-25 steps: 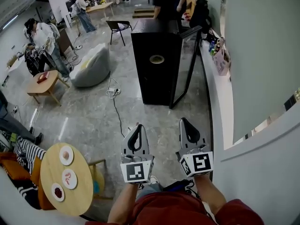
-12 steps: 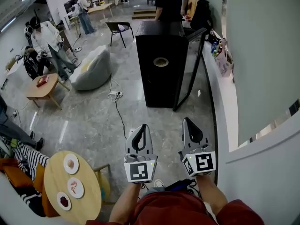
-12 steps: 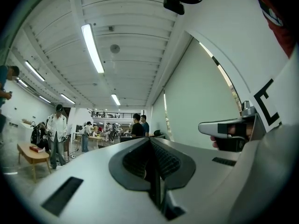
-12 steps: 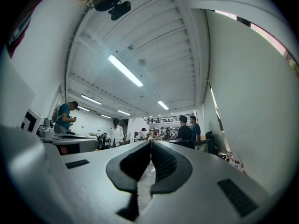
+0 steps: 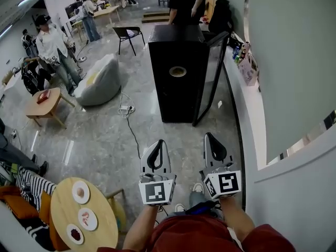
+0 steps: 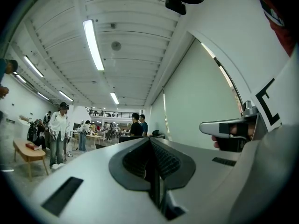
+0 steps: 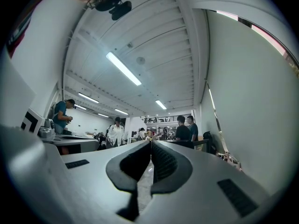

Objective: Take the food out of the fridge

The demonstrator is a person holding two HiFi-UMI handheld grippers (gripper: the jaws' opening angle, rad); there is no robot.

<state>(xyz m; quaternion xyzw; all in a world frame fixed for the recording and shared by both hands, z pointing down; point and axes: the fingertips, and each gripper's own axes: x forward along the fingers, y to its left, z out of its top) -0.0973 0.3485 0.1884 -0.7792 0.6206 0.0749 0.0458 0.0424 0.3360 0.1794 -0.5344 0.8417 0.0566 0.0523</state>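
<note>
A tall black fridge [image 5: 172, 77] stands on the grey floor ahead, its glass door [image 5: 211, 72] swung partly open on the right side. What is inside is hidden from here. My left gripper [image 5: 159, 144] and right gripper [image 5: 209, 136] are held side by side low in the head view, well short of the fridge, both pointing towards it. In the left gripper view the left gripper [image 6: 150, 141] has its jaws pressed together with nothing between them. The right gripper [image 7: 150, 143] in its own view is likewise shut and empty.
A round wooden table [image 5: 100, 230] with three plates stands at lower left. A grey beanbag [image 5: 97, 80], a low wooden table [image 5: 44, 101] and a floor cable [image 5: 131, 127] lie left of the fridge. A white counter [image 5: 252, 109] runs along the right. People stand at the back.
Both grippers have been carried a little forward towards the fridge, still shut. The round table has slid in the picture, and the person in white at the left has shifted.
</note>
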